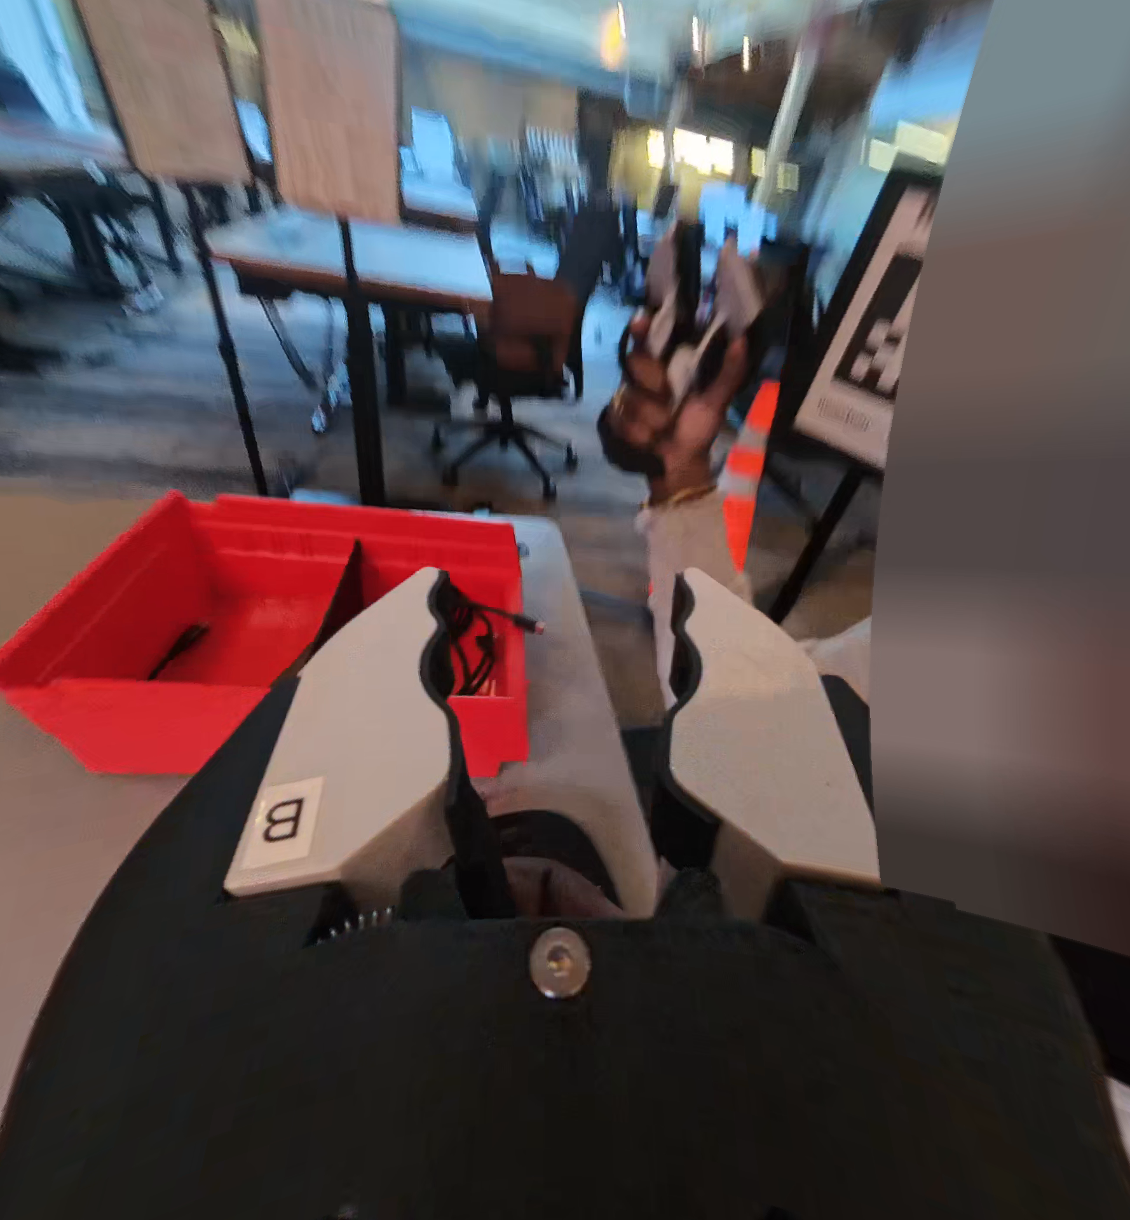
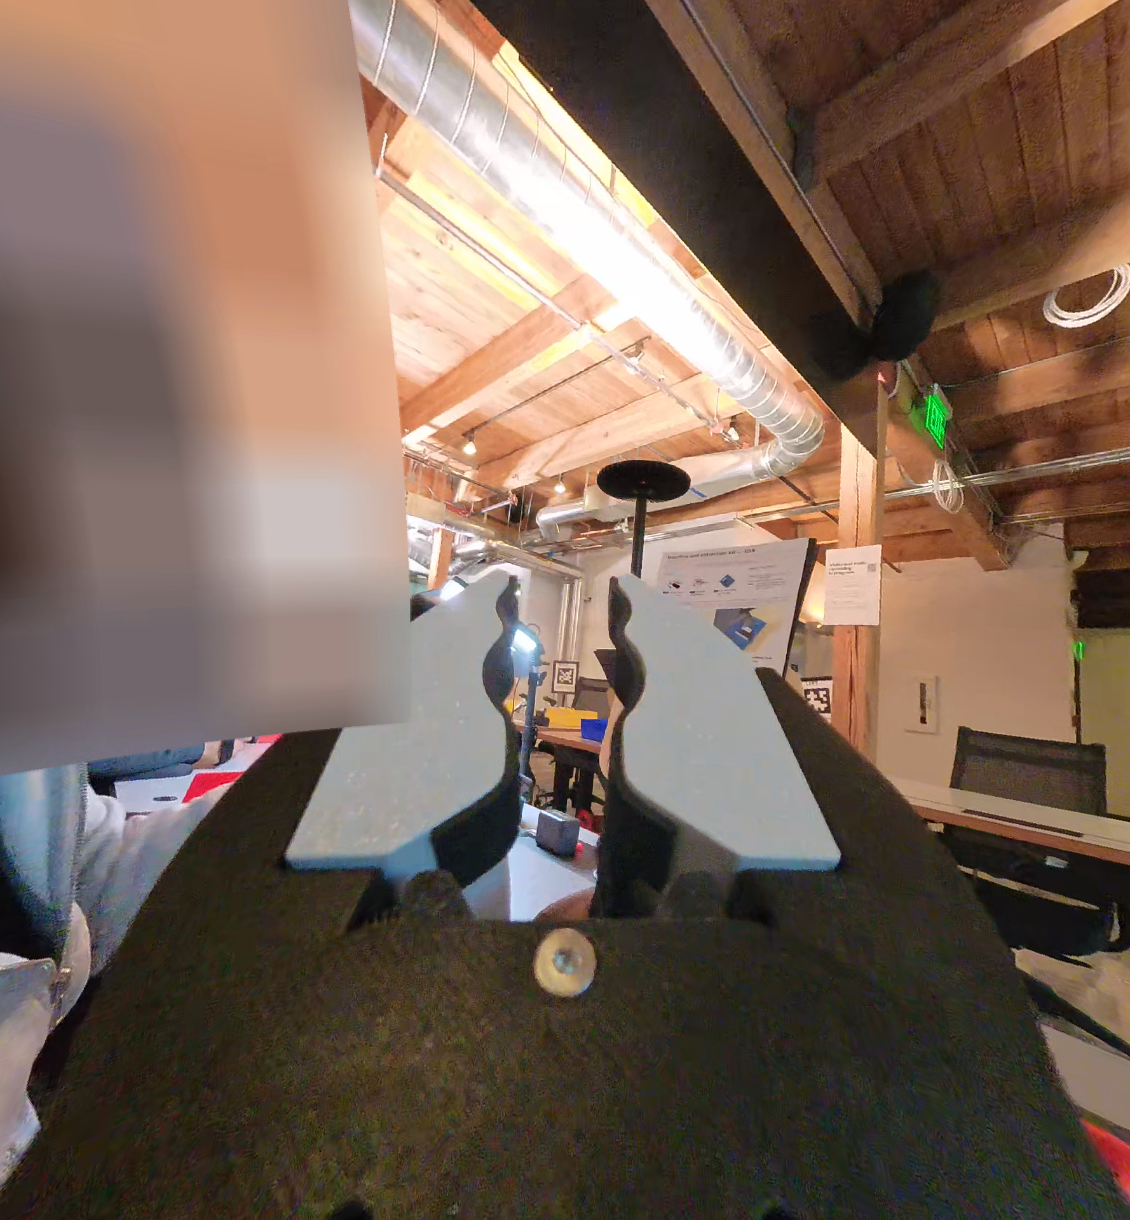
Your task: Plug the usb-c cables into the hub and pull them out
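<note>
The left gripper's near finger (image 1: 377, 700) hides most of the black cables (image 1: 476, 634) in the red bin (image 1: 120, 719) (right compartment). The right gripper (image 1: 701, 310), held far right, is motion-blurred, so its jaw state cannot be determined. No hub is discernible.

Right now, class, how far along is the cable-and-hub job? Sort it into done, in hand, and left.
Done: nothing visible. In hand: nothing; the left gripper is open near the red bin, where the black cables lie loose, and the right gripper is open, raised toward the ceiling. Left: every step; no hub shows clearly.
</note>
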`<action>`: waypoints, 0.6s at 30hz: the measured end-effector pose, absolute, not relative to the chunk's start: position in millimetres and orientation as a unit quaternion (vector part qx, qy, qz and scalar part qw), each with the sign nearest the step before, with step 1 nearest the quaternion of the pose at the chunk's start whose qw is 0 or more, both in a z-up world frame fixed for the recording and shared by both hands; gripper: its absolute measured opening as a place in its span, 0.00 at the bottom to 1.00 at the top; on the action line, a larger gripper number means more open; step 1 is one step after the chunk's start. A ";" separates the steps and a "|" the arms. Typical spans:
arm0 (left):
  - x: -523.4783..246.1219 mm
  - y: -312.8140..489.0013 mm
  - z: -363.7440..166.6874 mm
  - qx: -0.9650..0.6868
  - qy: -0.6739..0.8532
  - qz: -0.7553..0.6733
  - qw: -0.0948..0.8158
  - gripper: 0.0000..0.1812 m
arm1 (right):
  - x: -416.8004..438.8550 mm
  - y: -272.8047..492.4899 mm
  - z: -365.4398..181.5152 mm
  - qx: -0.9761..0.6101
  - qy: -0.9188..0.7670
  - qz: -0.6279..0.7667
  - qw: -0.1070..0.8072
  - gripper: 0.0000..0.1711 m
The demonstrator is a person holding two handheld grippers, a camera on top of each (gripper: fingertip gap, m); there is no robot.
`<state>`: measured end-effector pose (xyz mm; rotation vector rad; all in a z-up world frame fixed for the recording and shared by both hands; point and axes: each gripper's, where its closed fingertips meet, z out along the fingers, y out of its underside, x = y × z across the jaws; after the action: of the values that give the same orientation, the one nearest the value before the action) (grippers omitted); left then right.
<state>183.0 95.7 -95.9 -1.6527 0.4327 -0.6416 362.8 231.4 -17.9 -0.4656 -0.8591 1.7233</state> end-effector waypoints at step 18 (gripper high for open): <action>70.1 -209.5 -133.3 -0.588 -0.128 -0.112 0.791 0.32 | 231.6 155.2 -153.6 -0.331 -0.767 0.405 0.371 0.11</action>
<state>70.1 -209.5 -133.3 -1.2667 -0.2745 -0.2403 231.6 155.2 -153.6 -0.8492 -1.9667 1.0392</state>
